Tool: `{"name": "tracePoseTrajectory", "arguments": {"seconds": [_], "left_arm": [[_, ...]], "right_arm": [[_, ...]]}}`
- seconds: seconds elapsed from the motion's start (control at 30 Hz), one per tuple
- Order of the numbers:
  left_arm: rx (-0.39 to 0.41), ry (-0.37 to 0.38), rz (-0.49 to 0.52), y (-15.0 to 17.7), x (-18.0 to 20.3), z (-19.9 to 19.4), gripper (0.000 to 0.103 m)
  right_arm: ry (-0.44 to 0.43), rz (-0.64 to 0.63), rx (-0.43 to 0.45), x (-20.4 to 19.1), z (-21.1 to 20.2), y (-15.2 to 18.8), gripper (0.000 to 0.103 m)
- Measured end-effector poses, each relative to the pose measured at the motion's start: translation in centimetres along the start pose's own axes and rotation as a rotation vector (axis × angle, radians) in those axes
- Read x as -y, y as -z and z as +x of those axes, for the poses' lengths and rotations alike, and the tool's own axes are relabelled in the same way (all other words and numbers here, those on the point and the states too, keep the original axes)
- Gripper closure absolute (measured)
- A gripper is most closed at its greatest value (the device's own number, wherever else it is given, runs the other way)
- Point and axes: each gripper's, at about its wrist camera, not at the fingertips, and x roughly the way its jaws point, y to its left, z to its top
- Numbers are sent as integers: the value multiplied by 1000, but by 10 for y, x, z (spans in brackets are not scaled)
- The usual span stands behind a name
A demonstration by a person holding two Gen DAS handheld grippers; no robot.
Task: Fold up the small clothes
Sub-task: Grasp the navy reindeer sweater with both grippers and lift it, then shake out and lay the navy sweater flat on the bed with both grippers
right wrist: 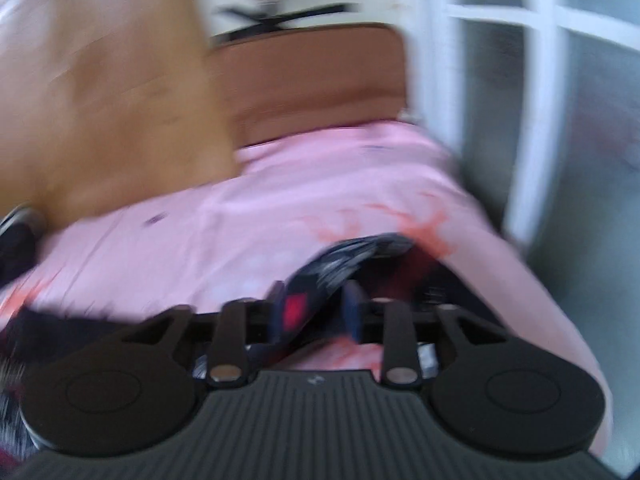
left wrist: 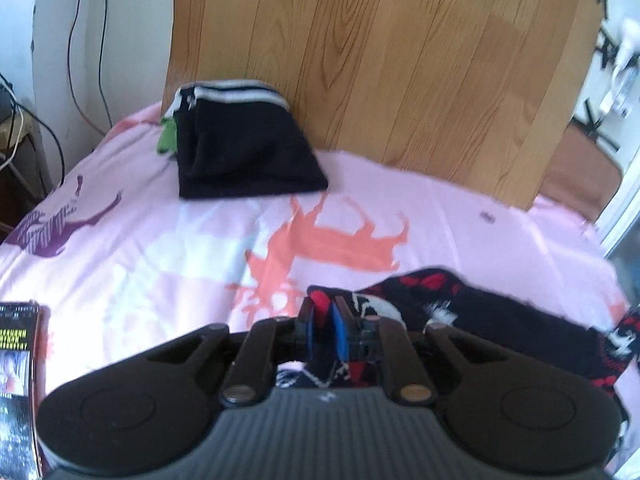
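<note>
A black, red and white patterned garment (left wrist: 480,320) lies crumpled on the pink sheet (left wrist: 160,240) at the near right. My left gripper (left wrist: 323,312) is shut on its left edge, with dark and red cloth pinched between the blue pads. In the blurred right wrist view, my right gripper (right wrist: 315,300) is open. A fold of the patterned garment (right wrist: 352,252) runs between its fingers and lies against the left pad, with a gap to the right pad. A folded black garment with a white-striped band (left wrist: 248,148) rests at the back left.
A wooden board (left wrist: 380,60) stands upright behind the bed. A green item (left wrist: 167,140) sits beside the folded garment. A printed box (left wrist: 18,380) is at the near left edge, and cables hang on the left wall. A white-framed glass door (right wrist: 536,120) borders the bed's right side.
</note>
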Motion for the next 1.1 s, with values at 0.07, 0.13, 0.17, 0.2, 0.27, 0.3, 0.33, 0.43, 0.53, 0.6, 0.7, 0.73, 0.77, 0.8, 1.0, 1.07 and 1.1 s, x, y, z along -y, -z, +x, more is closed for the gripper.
{"name": "tracePoseTrajectory", "arguments": {"seconds": [0.07,0.13,0.17,0.2,0.27,0.3,0.33,0.43,0.53,0.6,0.7,0.73,0.77,0.8,1.0,1.07,1.1], "left_arm": [[32,0,3,-4,3,-4,90],[44,2,19,-5,8,-3,90],[45,1,25,-5,9,-2,90],[45,-1,32,-4,12,-4,90],[33,-5,44,-1,16,0,90],[28,-7,47,0,16,1,90],[23,-9,45,1,15,2,90],[20,-8,25,0,9,3,93],[42,-14,20,-5,7,3,93],[57,-21,20,-13,10,7,94],[109,-24,8,-27,16,14,94],[134,-42,3,-31,18,18,94],[157,-71,4,-34,20,22,94],[176,-107,10,-36,22,28,94],[13,-311,9,-41,2,104,90],[11,-289,-25,-37,-8,101,86],[26,-264,-42,-35,-12,94,82]], "right_arm": [[-113,-114,33,-31,-4,4,36],[-233,-216,14,-62,2,8,36],[-297,-264,-5,-80,8,11,36],[-349,-301,-23,-94,16,10,36],[-447,-412,-74,-126,31,18,36],[-471,-469,-95,-136,36,21,35],[-475,-530,-115,-146,44,28,35],[-427,-622,-181,-159,69,35,61],[-383,-561,-139,-149,77,2,95],[-300,-499,-16,-146,86,-51,96],[-232,-438,83,-155,121,-126,96],[-203,-432,109,-158,133,-138,96],[-150,-431,137,-165,152,-152,96],[-105,-420,147,-169,169,-160,96],[12,-184,-94,-153,276,-133,73],[-39,-112,-129,-134,263,-118,72],[-85,-85,-126,-125,251,-114,72]]}}
